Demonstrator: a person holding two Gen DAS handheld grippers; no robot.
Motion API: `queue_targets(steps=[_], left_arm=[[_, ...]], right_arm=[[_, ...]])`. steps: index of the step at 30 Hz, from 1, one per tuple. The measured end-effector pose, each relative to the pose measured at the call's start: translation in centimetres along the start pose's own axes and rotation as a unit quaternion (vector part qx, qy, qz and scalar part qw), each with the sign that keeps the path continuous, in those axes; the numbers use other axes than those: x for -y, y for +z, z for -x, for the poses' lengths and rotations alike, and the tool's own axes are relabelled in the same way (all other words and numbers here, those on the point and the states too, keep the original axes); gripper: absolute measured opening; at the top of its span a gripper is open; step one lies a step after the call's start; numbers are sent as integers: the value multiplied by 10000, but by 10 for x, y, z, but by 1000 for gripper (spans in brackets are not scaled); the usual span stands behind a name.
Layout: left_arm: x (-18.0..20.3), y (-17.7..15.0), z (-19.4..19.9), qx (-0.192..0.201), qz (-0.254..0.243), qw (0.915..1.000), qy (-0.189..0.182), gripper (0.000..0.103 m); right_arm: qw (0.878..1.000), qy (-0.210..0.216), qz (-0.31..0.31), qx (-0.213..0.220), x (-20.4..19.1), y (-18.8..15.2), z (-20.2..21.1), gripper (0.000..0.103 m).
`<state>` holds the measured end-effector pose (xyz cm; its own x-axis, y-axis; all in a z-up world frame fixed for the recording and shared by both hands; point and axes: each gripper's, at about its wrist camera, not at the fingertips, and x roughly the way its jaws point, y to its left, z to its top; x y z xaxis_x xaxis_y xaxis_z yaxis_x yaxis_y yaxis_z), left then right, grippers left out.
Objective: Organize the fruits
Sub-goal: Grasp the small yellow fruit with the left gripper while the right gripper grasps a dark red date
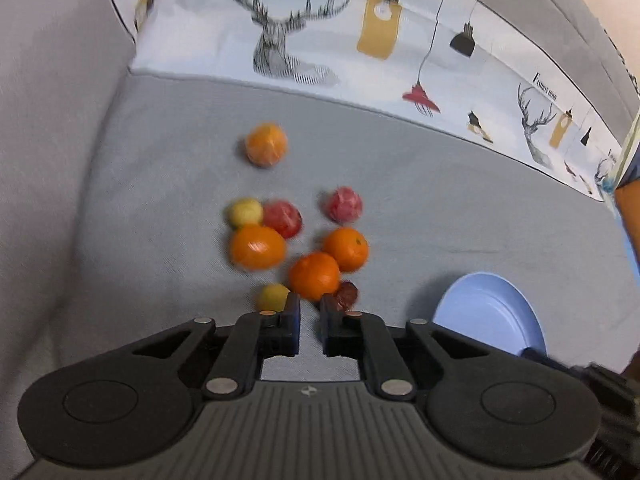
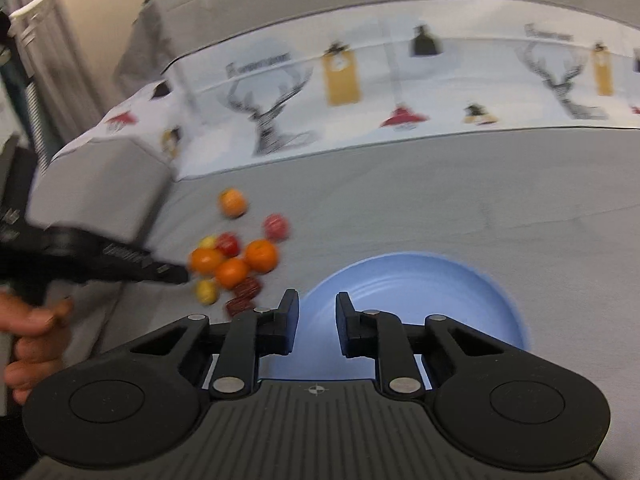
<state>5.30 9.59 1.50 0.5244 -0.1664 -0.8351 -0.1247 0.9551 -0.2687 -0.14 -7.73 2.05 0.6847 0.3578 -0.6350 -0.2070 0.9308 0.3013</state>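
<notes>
Fruits lie in a loose cluster on the grey sofa seat (image 1: 440, 208), toward its left-arm side and well short of the patterned back cushion (image 1: 320, 40). Left wrist view: one orange (image 1: 266, 144) sits alone, nearest the back cushion. Below it, a yellow fruit (image 1: 245, 212) touches a red fruit (image 1: 282, 218), and a second red fruit (image 1: 345, 205) lies a little apart to their right. Three more oranges (image 1: 258, 247) (image 1: 346, 249) (image 1: 315, 276) are bunched toward the seat's front edge, the middle one touching the right one. A second yellow fruit (image 1: 273, 297) and a dark red fruit (image 1: 346, 295) lie just beside the fingertips of the left gripper (image 1: 310, 307). Its jaws stand slightly apart with nothing between them, only seat fabric showing in the gap. A blue plate (image 1: 492, 316) rests on the seat near the front edge, right of the cluster and apart from it; no fruit is on its visible part. Right wrist view: the right gripper (image 2: 317, 304) hovers over the plate's near rim, jaws apart and empty. This view shows two dark red fruits (image 2: 248, 287) (image 2: 239, 305) between cluster and plate. The left gripper enters from the left edge, tip at the cluster, a hand (image 2: 32, 336) on its handle. Both views are motion-blurred; fruit types beyond the oranges cannot be told.
</notes>
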Motion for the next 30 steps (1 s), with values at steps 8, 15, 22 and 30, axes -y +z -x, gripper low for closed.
queue_targets(steps=[8,15,22,30], left_arm=[[-9,2,-18,-44,305,9987,413,24],[-19,4,-24,-147,547,9974,436,35],[-20,5,-27,-167,528,9972,498,27],[-7,3,-19,15,245,9980,584,26]], right_arm=[[9948,318,938,-216,-49,-10,-35,29],[9913,217,1272,-266,-67,-6,-73,43],[9904,-128,1213,-650,-66,-10,-116,46],[9909,-164,1175,-629,-67,-5,-112,32]])
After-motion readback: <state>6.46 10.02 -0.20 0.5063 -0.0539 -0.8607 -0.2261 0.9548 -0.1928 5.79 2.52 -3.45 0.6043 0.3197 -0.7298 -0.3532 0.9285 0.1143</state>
